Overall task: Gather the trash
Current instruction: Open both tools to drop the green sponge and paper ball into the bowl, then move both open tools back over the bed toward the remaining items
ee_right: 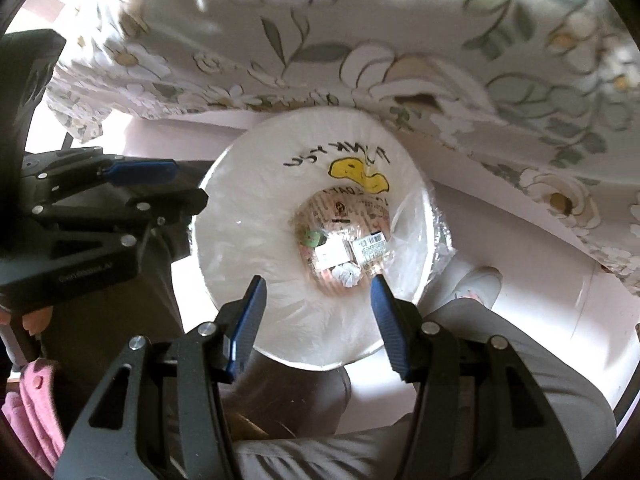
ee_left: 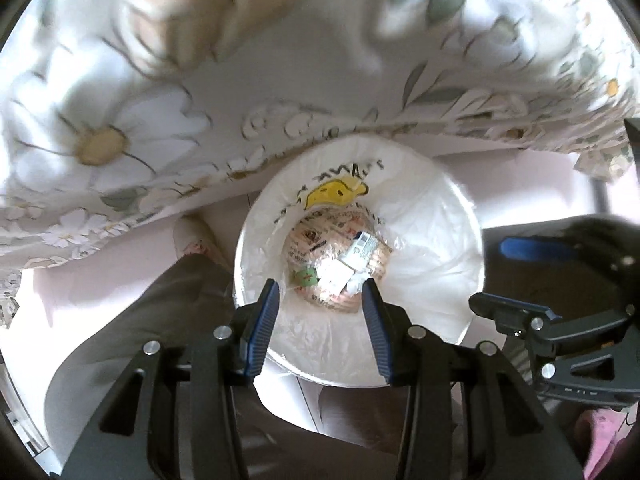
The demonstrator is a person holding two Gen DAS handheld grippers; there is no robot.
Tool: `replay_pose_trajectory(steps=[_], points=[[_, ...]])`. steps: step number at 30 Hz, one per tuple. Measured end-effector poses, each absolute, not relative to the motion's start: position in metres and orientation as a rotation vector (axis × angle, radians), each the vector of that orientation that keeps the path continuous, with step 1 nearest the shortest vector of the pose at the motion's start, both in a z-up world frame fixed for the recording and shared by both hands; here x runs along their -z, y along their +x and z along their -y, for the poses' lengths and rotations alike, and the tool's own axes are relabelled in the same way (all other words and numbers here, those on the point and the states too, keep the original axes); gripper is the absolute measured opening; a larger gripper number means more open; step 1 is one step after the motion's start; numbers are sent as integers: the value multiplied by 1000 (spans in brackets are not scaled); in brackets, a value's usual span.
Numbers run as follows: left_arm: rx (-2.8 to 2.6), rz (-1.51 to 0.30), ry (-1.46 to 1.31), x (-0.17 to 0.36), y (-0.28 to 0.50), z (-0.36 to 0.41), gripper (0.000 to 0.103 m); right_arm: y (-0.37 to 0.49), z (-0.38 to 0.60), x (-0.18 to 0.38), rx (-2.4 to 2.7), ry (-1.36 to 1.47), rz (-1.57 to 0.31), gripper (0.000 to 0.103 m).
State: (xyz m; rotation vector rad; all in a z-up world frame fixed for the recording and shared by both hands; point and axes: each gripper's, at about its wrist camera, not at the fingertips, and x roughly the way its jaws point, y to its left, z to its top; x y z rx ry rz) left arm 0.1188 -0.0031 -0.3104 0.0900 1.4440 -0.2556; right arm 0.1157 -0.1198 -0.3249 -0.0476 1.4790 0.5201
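Hovering nearest each lens, both tools hung over the same target. The left gripper (ee_left: 320,300), with its black frame and blue ribbed pads, stood spread wide and held nothing; the right gripper (ee_right: 318,300) was likewise spread wide and bare. That each pointed straight down into the opening suggested, to my judgement, that the drop was done or that the contents were being checked.

Just beyond the fingertips sat the round white waste bin lined with a thin translucent plastic bag (ee_left: 432,240), its liner folded over the rim so that trash falls in cleanly. The liner bore a yellow cartoon print with black lettering (ee_right: 358,174) on the far wall. At the bottom lay the collected trash: a pale printed wrapper, small white cartons and a crumpled white scrap (ee_right: 344,244), with a barcode label showing.

Beside the bin, grey trouser legs (ee_right: 500,344) stood close on either side, likely bracing the person above it.

Farther off, a floral daisy-print cloth (ee_left: 120,120) draped down, its hem overhanging the bin's far edge.
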Motion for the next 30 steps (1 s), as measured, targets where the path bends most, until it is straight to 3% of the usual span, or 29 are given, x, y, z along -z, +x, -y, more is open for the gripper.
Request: replay_pose_trajectory(steps=[15, 30], points=[[296, -1283, 141, 228, 119, 10, 45, 110, 131, 256, -551, -25, -1366, 55], [259, -1114, 187, 136, 160, -1, 48, 139, 173, 147, -525, -18, -1148, 56]])
